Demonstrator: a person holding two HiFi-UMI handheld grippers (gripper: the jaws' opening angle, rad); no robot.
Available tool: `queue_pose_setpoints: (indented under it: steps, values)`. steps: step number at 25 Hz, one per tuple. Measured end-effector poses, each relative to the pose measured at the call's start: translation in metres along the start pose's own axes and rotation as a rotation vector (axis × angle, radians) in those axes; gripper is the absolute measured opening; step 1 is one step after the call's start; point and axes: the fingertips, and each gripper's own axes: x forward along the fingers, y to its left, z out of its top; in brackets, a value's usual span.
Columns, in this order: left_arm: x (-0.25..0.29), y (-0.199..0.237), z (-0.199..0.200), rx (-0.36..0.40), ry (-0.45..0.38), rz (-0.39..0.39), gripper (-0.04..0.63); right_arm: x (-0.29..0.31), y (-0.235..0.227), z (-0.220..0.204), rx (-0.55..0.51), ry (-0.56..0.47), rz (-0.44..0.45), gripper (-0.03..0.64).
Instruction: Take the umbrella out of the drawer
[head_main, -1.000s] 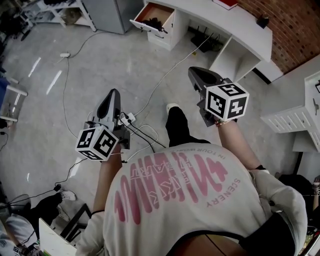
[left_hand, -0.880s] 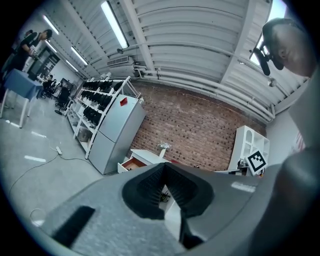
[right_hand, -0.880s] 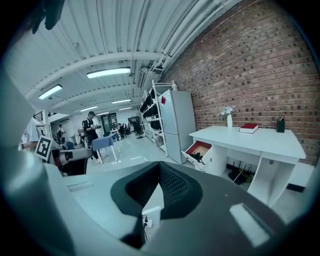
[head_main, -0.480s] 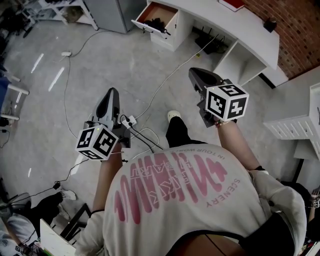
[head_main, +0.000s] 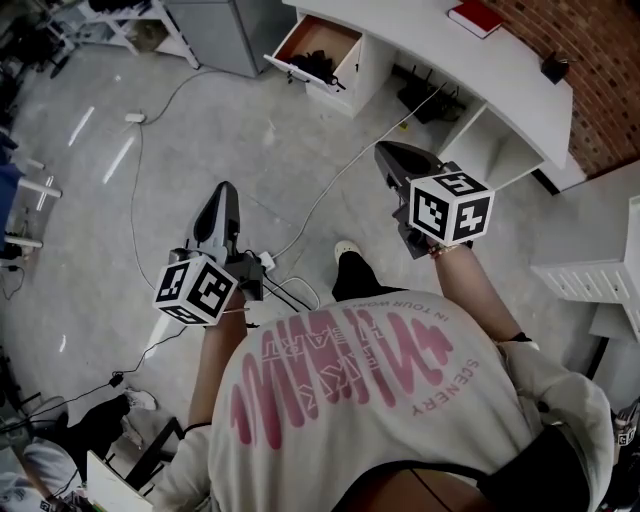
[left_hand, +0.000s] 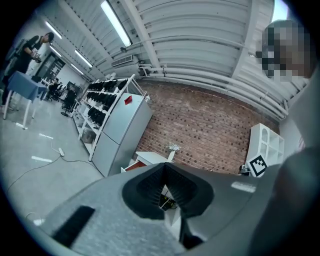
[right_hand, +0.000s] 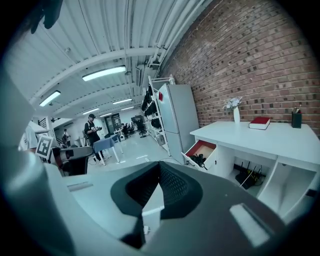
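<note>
The open drawer (head_main: 322, 52) juts from the left end of the white desk (head_main: 470, 62) at the top of the head view. A dark bundle, the umbrella (head_main: 313, 67), lies inside it. In the right gripper view the drawer (right_hand: 206, 150) and the dark umbrella (right_hand: 198, 160) show ahead to the right. My left gripper (head_main: 222, 200) and right gripper (head_main: 393, 157) are held out over the floor, well short of the drawer. Both are shut and hold nothing. The left gripper (left_hand: 164, 170) faces the drawer (left_hand: 133, 165) from a distance; the right gripper (right_hand: 159, 169) tilts slightly down.
Cables (head_main: 318, 190) and a power strip (head_main: 266, 262) lie on the concrete floor between me and the desk. A grey cabinet (head_main: 222, 28) stands left of the drawer. A red book (head_main: 477, 17) rests on the desktop. White shelving (head_main: 592, 276) is at the right.
The person has stepped forward. Both grippers moved toward the desk, and the drawer and desk now sit lower and nearer in the head view. Both grippers stayed shut.
</note>
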Motion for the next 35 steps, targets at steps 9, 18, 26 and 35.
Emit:
queue_pose_setpoints:
  steps: [9,18,26,35]
  values:
    - [0.095,0.004,0.016,0.009,-0.008,0.006,0.006,0.056,-0.069,0.046,-0.012,0.009,0.019,0.014]
    - [0.172,0.006,0.037,0.015,-0.104,0.029,0.006,0.1,-0.144,0.078,0.026,0.003,0.03,0.014]
    - [0.216,0.011,0.036,0.024,-0.109,0.05,0.006,0.125,-0.178,0.092,0.074,-0.008,0.065,0.014]
    - [0.236,0.021,0.032,0.017,-0.081,0.066,0.006,0.15,-0.179,0.083,0.108,0.028,0.123,0.014]
